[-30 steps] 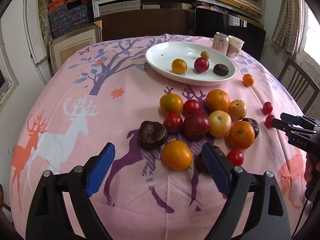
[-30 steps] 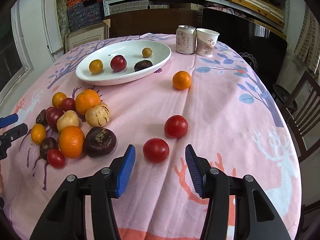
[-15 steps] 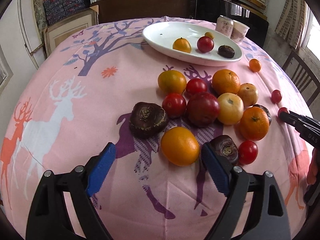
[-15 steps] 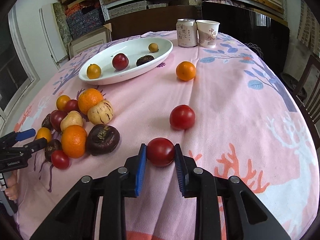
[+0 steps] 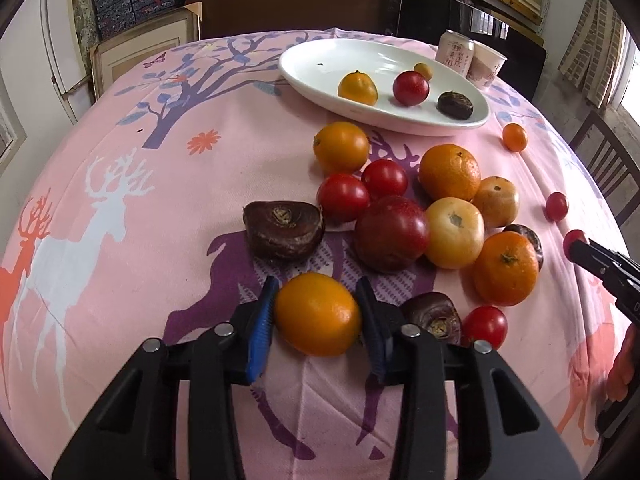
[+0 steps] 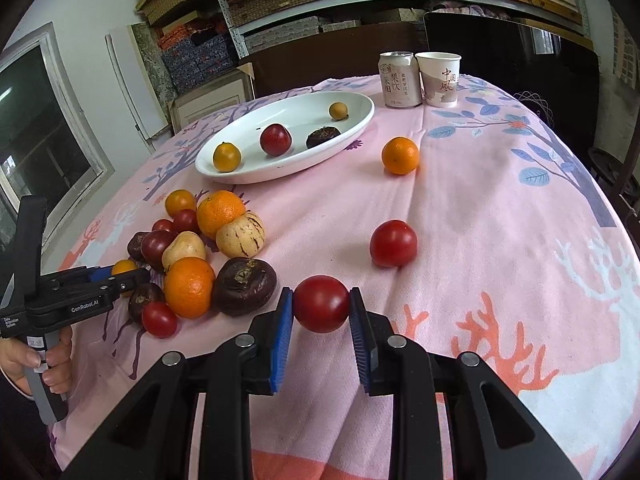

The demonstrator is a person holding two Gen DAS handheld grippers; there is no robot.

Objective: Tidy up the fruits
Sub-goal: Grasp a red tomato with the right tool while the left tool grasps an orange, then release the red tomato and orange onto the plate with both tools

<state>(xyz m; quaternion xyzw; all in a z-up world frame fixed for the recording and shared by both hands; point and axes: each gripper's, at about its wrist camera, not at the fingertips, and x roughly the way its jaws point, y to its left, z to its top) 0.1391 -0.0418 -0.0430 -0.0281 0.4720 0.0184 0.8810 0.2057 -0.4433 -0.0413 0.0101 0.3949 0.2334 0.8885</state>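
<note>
My left gripper (image 5: 318,316) is shut on an orange fruit (image 5: 318,314) at the near edge of a pile of fruits (image 5: 420,216) on the pink tablecloth. My right gripper (image 6: 322,308) is shut on a red tomato (image 6: 321,303), lifted a little off the cloth. A white oval plate (image 5: 320,68) at the back holds an orange fruit, a red one, a dark one and a small yellow one; it also shows in the right wrist view (image 6: 240,136). The left gripper shows in the right wrist view (image 6: 108,276) at the left of the pile.
A second red tomato (image 6: 393,243) and a lone orange (image 6: 400,155) lie on the cloth right of the pile. A drink can (image 6: 398,79) and a paper cup (image 6: 440,79) stand behind the plate. Chairs stand at the right table edge (image 5: 608,160).
My left gripper moved forward and closed on the orange fruit. My right gripper closed on the red tomato and raised it slightly.
</note>
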